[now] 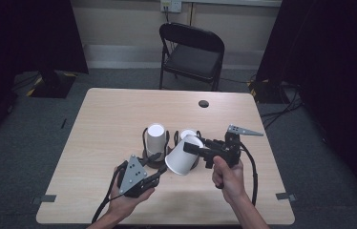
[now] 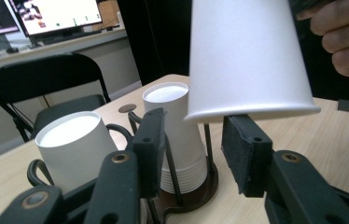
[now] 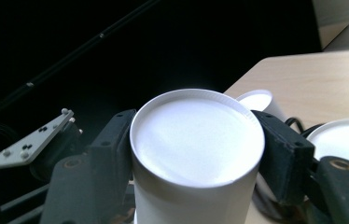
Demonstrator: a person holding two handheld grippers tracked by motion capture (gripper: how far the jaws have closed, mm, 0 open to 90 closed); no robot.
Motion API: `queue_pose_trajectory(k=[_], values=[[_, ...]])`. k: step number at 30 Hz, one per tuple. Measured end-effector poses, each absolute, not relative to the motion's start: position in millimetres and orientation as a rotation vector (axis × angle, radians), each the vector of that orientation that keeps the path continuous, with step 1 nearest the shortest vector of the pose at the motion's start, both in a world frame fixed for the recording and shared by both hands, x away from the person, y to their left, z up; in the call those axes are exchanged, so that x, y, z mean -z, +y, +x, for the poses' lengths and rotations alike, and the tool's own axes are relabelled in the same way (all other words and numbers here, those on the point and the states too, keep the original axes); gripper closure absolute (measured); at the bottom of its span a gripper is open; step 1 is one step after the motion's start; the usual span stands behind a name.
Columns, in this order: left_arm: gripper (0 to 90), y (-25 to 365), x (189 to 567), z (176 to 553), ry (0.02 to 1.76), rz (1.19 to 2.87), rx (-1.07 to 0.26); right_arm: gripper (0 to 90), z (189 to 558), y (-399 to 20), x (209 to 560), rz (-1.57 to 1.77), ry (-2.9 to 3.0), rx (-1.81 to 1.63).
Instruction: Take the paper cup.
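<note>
My right gripper (image 1: 189, 148) is shut on the closed end of a white paper cup (image 1: 181, 160), which is tilted with its mouth toward the near left. In the right gripper view the cup's base (image 3: 196, 140) sits between both jaws of the right gripper (image 3: 196, 154). Two stacks of white cups stand upside down in black wire holders, one on the left (image 1: 156, 136) and one on the right (image 1: 187, 134). My left gripper (image 1: 158, 164) is open just below the held cup's rim (image 2: 252, 109). Beyond its jaws (image 2: 193, 149) stands the right stack (image 2: 175, 140), untouched.
A black folding chair (image 1: 192, 55) stands behind the table (image 1: 110, 114), which has a round cable hole (image 1: 204, 103) near its far right edge. The left stack (image 2: 72, 147) is close by the left jaw. A screen (image 2: 53, 14) glows in the background.
</note>
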State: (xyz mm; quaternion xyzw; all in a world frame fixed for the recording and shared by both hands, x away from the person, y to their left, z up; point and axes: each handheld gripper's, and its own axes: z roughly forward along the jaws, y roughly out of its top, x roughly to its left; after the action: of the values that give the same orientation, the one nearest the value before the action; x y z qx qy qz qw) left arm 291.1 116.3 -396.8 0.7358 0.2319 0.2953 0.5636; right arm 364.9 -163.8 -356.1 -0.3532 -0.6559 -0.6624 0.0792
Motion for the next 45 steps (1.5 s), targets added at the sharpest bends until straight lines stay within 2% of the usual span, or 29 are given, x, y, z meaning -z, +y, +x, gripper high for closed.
queue_pose_trajectory(k=[13, 19, 23, 29, 36, 45], values=[[64.5, 107.3, 404.3, 281.9, 0.518, 1.688, -0.805, 34.9, 364.2, -151.5, 365.2, -1.045, -1.881, 1.890], [65.2, 107.5, 404.3, 281.4, 0.517, 1.671, -0.814, 34.8, 362.8, -143.1, 366.1, -1.011, -1.858, 1.852], [68.4, 109.6, 405.5, 282.7, 0.530, 1.668, -0.790, 34.7, 363.7, -140.4, 368.2, -1.005, -1.845, 1.820], [80.6, 115.7, 405.4, 287.8, 0.524, 1.692, -0.737, 32.4, 363.7, -138.3, 369.5, -1.004, -1.880, 1.813], [82.8, 123.2, 406.4, 291.2, 0.516, 1.716, -0.643, 26.2, 360.8, -132.5, 370.3, -0.987, -1.991, 1.821], [83.6, 124.8, 401.5, 292.4, 0.516, 1.756, -0.535, 23.4, 357.3, -130.7, 367.3, -0.959, -2.106, 1.862]])
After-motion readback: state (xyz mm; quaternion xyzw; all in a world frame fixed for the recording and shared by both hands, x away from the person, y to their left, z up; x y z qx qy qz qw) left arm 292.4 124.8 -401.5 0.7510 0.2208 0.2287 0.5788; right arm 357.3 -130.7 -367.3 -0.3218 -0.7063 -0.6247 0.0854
